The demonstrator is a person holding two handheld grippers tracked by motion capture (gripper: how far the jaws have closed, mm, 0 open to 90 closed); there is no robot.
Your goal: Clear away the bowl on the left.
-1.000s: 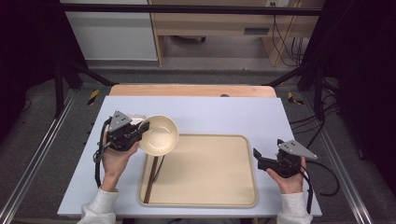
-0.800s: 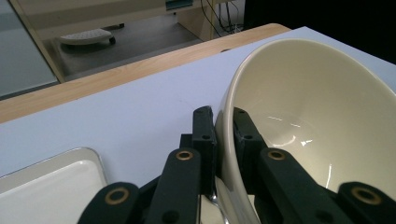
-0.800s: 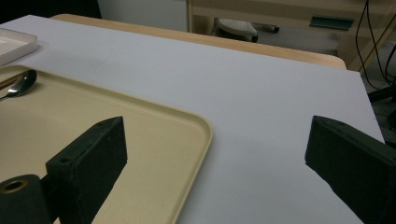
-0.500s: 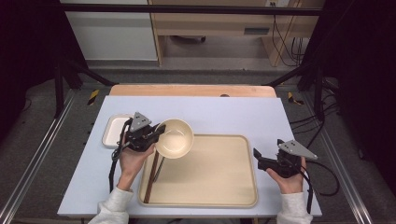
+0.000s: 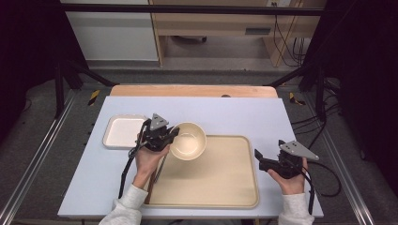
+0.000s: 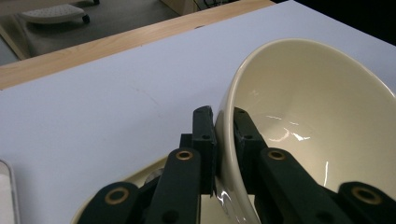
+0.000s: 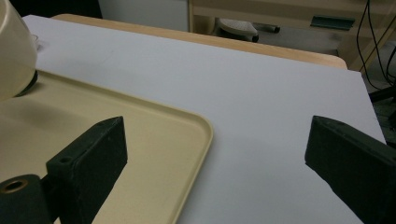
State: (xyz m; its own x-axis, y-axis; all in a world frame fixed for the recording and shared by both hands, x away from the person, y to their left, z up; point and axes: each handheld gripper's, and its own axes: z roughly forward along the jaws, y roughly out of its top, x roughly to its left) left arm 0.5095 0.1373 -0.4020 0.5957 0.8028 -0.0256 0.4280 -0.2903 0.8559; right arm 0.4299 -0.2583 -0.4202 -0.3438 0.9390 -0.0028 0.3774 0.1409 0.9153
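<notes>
The left gripper (image 5: pixel 174 132), left of centre in the high view, is clamped on the near rim of a cream bowl (image 5: pixel 188 140) — one jaw inside, one outside — holding it over the upper-left corner of the beige tray (image 5: pixel 220 202). Pinched only by its rim, the tilted bowl could slip or swing. The right gripper (image 5: pixel 257 154), at lower right, stands wide apart and empty — no backup.

the left claw (image 5: pixel 172 136) is clamped, its jaws nearly together with one inside and one outside a thin wall; the left forearm reaches up from the bottom edge, angled rightward. the right claw (image 5: pixel 263 158) rests low at the right, jaws spread wide and empty, probably pointing left; its hand (image 5: pixel 287 180) grips from behind.
</notes>
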